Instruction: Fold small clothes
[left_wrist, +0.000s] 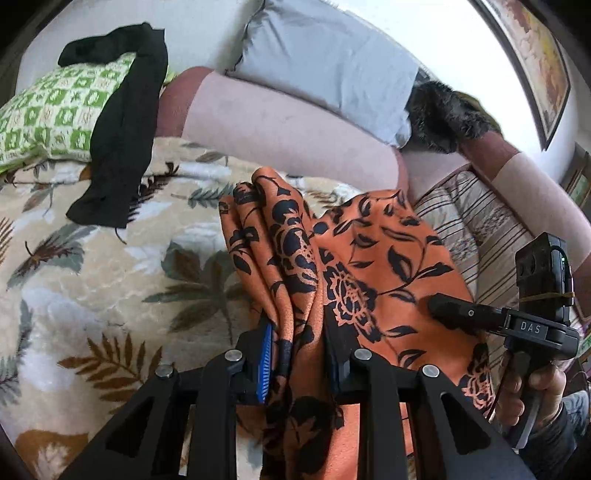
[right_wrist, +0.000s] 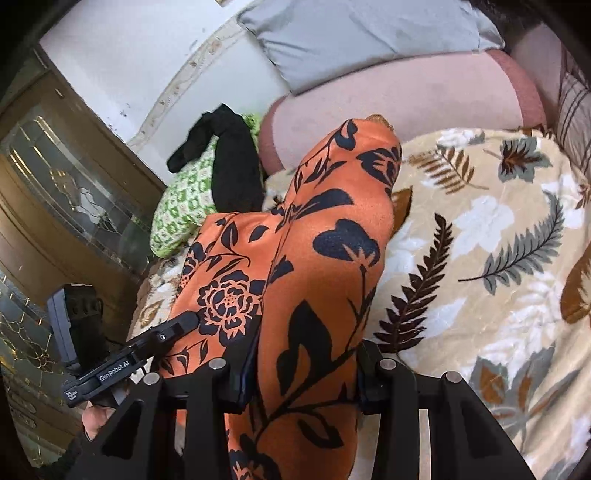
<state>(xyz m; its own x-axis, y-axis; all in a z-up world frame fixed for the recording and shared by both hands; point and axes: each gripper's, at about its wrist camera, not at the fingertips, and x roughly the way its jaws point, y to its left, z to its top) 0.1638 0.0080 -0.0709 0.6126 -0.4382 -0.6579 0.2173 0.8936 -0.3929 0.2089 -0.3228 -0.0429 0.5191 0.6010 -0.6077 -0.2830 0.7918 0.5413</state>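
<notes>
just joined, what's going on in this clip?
A person is folding clothes on a sofa with a hand-held gripper in each hand. The left hand-held gripper and the right hand-held gripper are both clamped on the orange floral cloth, holding it bunched above the leaf-print blanket. A black garment lies draped over the green patterned pillow, not yet handled.

"DAS" stands on the right tool (left_wrist: 436, 308); "GenRobot.AI" stands on the left tool (right_wrist: 188, 319).

right hand-held gripper (right_wrist: 301, 373) clamps orange floral cloth (right_wrist: 317, 236) above leaf-print blanket (right_wrist: 480, 229).
</notes>
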